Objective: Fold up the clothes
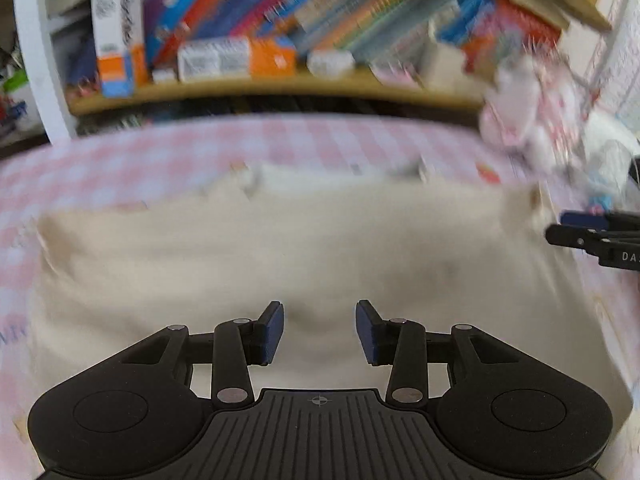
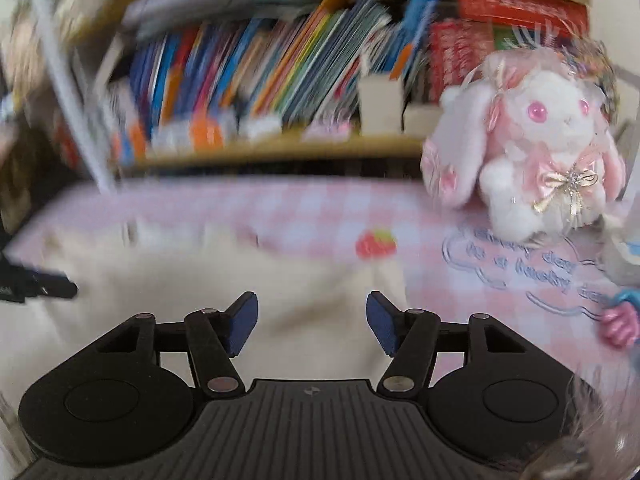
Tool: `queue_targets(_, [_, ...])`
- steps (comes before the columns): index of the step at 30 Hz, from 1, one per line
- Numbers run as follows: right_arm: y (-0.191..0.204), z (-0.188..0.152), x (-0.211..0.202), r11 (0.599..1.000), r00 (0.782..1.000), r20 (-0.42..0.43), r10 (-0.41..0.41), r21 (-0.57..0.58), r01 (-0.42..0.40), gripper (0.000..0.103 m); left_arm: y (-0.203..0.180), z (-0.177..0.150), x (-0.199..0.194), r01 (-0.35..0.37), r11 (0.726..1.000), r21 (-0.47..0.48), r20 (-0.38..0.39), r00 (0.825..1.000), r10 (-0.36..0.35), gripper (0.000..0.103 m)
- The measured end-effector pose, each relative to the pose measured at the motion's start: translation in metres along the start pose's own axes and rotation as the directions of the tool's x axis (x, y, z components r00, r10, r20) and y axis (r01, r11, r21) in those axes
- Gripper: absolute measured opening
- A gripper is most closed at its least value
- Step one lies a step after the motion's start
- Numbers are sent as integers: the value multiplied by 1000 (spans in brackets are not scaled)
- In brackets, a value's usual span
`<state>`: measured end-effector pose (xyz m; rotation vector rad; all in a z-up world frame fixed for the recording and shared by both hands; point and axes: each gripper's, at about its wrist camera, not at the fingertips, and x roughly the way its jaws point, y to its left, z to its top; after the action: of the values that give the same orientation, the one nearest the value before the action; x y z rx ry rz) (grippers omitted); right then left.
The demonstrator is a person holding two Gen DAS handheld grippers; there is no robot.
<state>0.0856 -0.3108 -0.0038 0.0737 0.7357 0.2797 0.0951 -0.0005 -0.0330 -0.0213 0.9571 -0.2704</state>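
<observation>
Covering most of the pink checked tablecloth [image 1: 120, 152] ahead of both tools, the cream garment [image 1: 300, 248] lies spread flat, reaching under the left gripper [image 1: 320, 330] and the right gripper [image 2: 312, 322]. Both have their fingers apart, gripping nothing. A plush rabbit [image 2: 536, 152] sits ahead-right of the right gripper.

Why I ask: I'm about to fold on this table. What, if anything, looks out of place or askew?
The cream garment lies rumpled, its far edge bunched and uneven. A plush bunny sits on the pink checked tablecloth just beyond the garment's right edge, and could crowd the fold. Both grippers, left and right, are open, holding nothing.
</observation>
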Motion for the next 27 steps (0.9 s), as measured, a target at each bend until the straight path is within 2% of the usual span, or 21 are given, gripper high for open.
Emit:
queue_targets(4, [17,-6,16,996,996,-83,32,-85,-39,57,-4,-3,8,15,1000,-24,-5,1000,-15,39])
queue_targets(7, [33,-1,42,983,992,-122,12,-179,-34,56,-9,1,9,24,1000,-10,-7,1000,-24,39])
queue_targets(10, [43,11,63,969,997,-77,-15,-247,-4,55,-14,3,12,25,1000,11,-19,999,-25,40])
queue_targets(13, [36,33,78,983,999,6,-49,-178,49,53,-18,6,18,20,1000,24,-16,1000,-20,40])
queue_targets(15, [28,43,81,993,998,56,-42,-110,48,53,-16,15,25,22,999,29,-12,1000,-21,40])
queue_targets(19, [27,47,75,993,995,84,-44,-105,53,53,3,45,41,17,1000,10,16,1000,-17,41])
queue_targets(23, [19,45,51,998,993,107,-46,-39,50,55,39,83,48,-75,992,-97,64,995,82,41])
queue_targets(25, [16,44,39,999,992,118,-47,-6,48,56,57,99,49,-130,979,-155,81,986,144,41])
queue_targets(27, [17,36,30,999,994,104,-37,-26,40,58,71,104,41,-162,967,-196,110,976,186,41])
